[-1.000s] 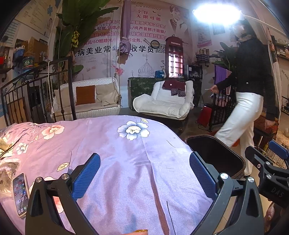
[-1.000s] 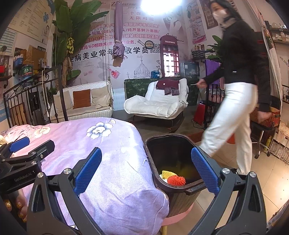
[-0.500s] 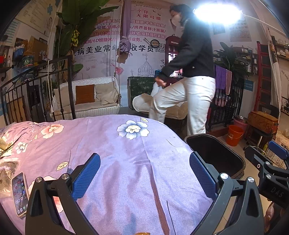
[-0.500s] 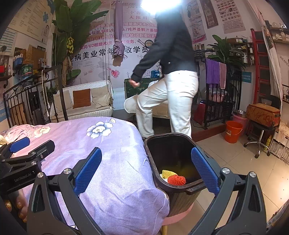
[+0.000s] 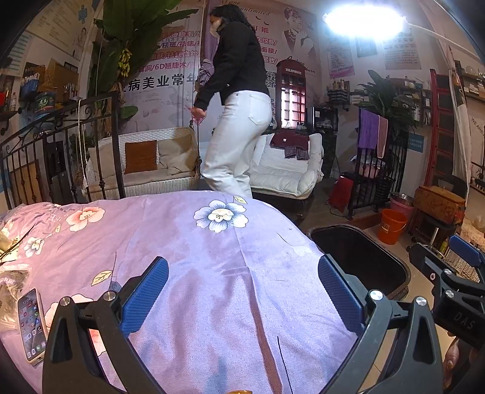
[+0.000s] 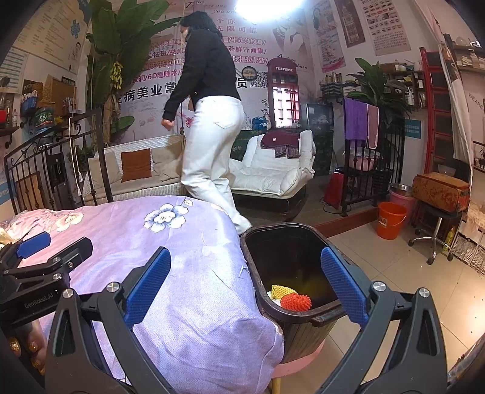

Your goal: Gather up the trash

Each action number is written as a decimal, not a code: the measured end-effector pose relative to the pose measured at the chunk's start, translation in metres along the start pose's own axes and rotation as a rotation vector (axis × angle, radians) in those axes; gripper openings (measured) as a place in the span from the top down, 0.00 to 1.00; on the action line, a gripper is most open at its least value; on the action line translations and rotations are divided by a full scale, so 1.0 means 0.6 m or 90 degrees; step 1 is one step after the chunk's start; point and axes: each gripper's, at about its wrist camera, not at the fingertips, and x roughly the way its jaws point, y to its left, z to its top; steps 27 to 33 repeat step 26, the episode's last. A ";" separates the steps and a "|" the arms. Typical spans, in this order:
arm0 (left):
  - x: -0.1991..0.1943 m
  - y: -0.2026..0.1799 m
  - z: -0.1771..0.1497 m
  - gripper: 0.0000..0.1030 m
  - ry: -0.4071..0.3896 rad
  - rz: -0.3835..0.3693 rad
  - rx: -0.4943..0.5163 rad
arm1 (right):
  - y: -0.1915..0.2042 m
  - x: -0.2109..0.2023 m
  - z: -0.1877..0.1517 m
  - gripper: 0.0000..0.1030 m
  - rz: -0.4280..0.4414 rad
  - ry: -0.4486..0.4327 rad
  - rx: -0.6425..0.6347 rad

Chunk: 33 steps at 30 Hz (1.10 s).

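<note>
Beauty salon/shop w/ lounge corner, not a home: wall poster (image 6: 212, 60) w/ Chinese ads for brow & lash work, brow chart (image 6: 391, 24), product shelf (image 6: 406, 81). Treatment bed (image 5: 212, 257) w/ lilac floral cover, wicker sofa (image 5: 145, 163), white recliner (image 6: 272, 172).

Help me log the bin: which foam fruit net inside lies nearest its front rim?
The orange-red foam net, lying by the trash bin's front rim; the yellow net lies behind it, leftward.

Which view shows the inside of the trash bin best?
The right wrist view: it looks down into the trash bin, showing yellow and red foam nets at the bottom. The left wrist view catches only its dark rim and upper wall, contents hidden.
</note>
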 end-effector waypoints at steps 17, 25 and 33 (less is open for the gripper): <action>0.004 0.004 -0.002 0.05 0.003 -0.005 -0.006 | 0.004 0.005 -0.001 0.05 -0.004 0.006 0.001; 0.014 0.013 -0.005 0.05 0.025 0.000 -0.017 | 0.009 0.018 -0.003 0.05 -0.003 0.021 0.004; 0.015 0.014 -0.005 0.05 0.025 0.001 -0.018 | 0.009 0.019 -0.002 0.05 -0.004 0.021 0.004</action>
